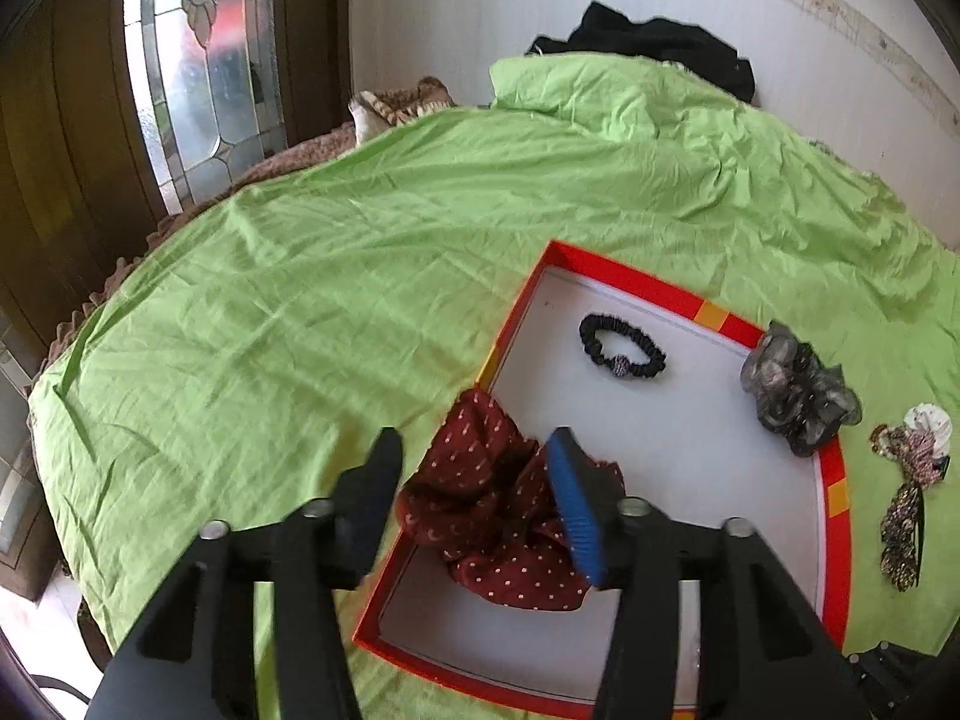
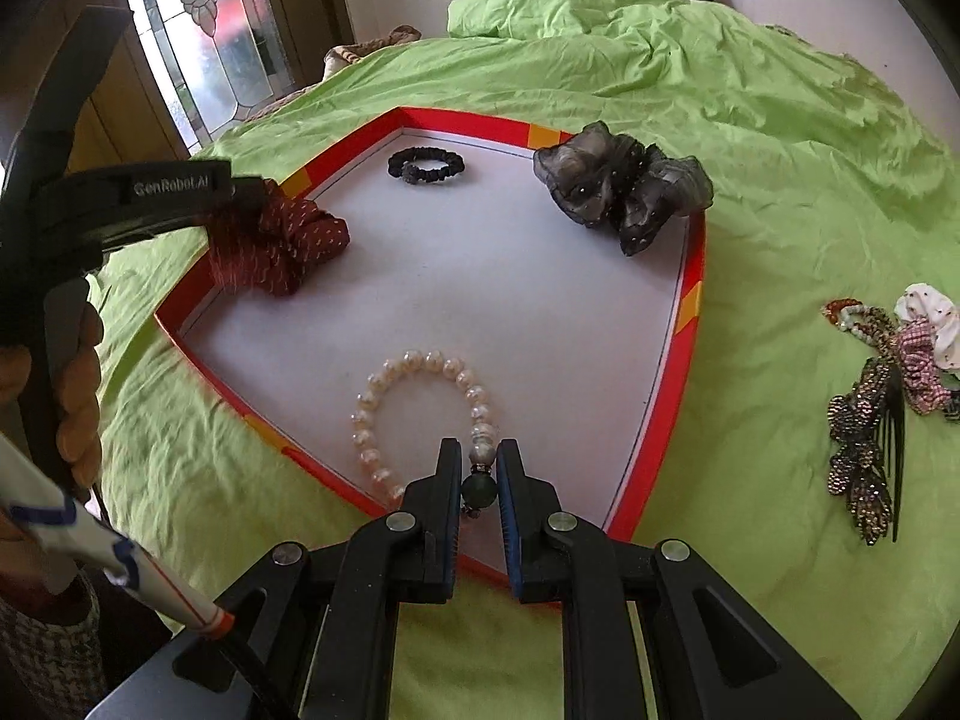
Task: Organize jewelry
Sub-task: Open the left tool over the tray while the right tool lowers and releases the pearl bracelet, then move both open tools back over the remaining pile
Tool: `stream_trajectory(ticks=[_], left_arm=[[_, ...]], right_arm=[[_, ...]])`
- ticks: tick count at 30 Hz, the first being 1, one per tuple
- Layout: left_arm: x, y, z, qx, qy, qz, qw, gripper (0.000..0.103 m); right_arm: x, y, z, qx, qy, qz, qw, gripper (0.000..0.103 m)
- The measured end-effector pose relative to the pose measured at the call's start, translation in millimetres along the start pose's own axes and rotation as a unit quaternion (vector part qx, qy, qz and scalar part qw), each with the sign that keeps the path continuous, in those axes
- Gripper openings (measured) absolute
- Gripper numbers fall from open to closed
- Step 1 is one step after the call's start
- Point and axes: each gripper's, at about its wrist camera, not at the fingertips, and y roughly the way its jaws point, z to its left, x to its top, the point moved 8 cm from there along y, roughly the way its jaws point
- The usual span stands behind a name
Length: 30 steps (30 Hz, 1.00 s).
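A shallow red-rimmed box lid [image 1: 624,282] [image 2: 456,123] with a white floor lies on the green bedsheet. In it lie a dark red dotted scrunchie [image 1: 492,510] [image 2: 294,243], a black hair tie [image 1: 621,347] [image 2: 426,165], a grey sheer scrunchie [image 1: 792,390] [image 2: 618,183] on the rim, and a pearl bracelet [image 2: 414,414]. My left gripper [image 1: 474,450] is open, its fingers either side of the red scrunchie. My right gripper [image 2: 479,450] is nearly closed around the bracelet's dark bead [image 2: 479,489]; the bracelet rests on the lid floor.
On the sheet right of the lid lie a beaded hair comb [image 2: 864,444] [image 1: 903,528] and a pink-and-white scrunchie [image 2: 924,342] [image 1: 921,438]. Black clothing [image 1: 654,42] lies at the far edge by the white wall. A glass-panelled door [image 1: 192,66] stands at left.
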Motion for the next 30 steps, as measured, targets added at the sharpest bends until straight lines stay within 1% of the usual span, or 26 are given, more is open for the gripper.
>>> stream_trajectory(ticks=[1, 3, 4, 5, 7, 13, 16, 19, 22, 24, 27, 30], left_arm=[[0.9, -2.9, 0.2, -0.003, -0.003, -0.004, 1.0, 0.053], [1.7, -5.5, 0.2, -0.007, -0.007, -0.01, 0.9999, 0.054], [1.9, -6.6, 0.5, -0.008, -0.009, -0.012, 0.9999, 0.054], [2.4, -8.0, 1.6, -0.008, -0.013, -0.015, 0.9998, 0.054], [3.2, -11.3, 4.2, -0.01, -0.022, -0.021, 0.9995, 0.054], [6.8, -23.8, 7.8, -0.014, -0.046, -0.048, 0.9977, 0.057], [5.0, -26.8, 1.0, -0.014, -0.041, -0.054, 0.9976, 0.059], [2.2, -27.9, -8.5, -0.012, -0.029, -0.055, 0.998, 0.059], [-1.9, -29.6, -20.6, -0.012, -0.012, -0.054, 0.9984, 0.059], [-5.3, -33.0, -31.2, -0.019, -0.002, -0.054, 0.9984, 0.059], [-11.4, -40.4, -52.1, -0.029, 0.02, -0.058, 0.9977, 0.06], [-20.8, -47.7, -79.5, -0.039, 0.054, -0.063, 0.9958, 0.062]], right_arm=[[-0.4, -1.7, -0.4, 0.001, 0.003, -0.001, 1.0, 0.013], [-0.5, -4.8, -1.6, 0.009, 0.012, -0.002, 1.0, 0.017], [-0.6, -6.9, -2.0, 0.013, 0.017, -0.004, 1.0, 0.025], [-0.5, -9.7, -2.5, 0.014, 0.021, -0.007, 1.0, 0.041], [-0.7, -16.2, -2.5, 0.014, 0.023, -0.019, 0.999, 0.055], [-7.8, -40.3, 0.9, -0.012, -0.013, -0.05, 0.999, 0.055], [-13.4, -55.0, -4.8, -0.029, -0.028, -0.066, 0.997, 0.056], [-18.9, -69.2, -18.5, -0.047, -0.034, -0.079, 0.995, 0.058], [-26.1, -83.3, -40.3, -0.065, -0.028, -0.088, 0.994, 0.059], [-31.3, -92.3, -58.9, -0.077, -0.019, -0.092, 0.993, 0.059], [-40.9, -106.1, -92.9, -0.096, 0.004, -0.097, 0.991, 0.061], [-52.9, -120.2, -133.4, -0.124, 0.032, -0.1, 0.987, 0.062]])
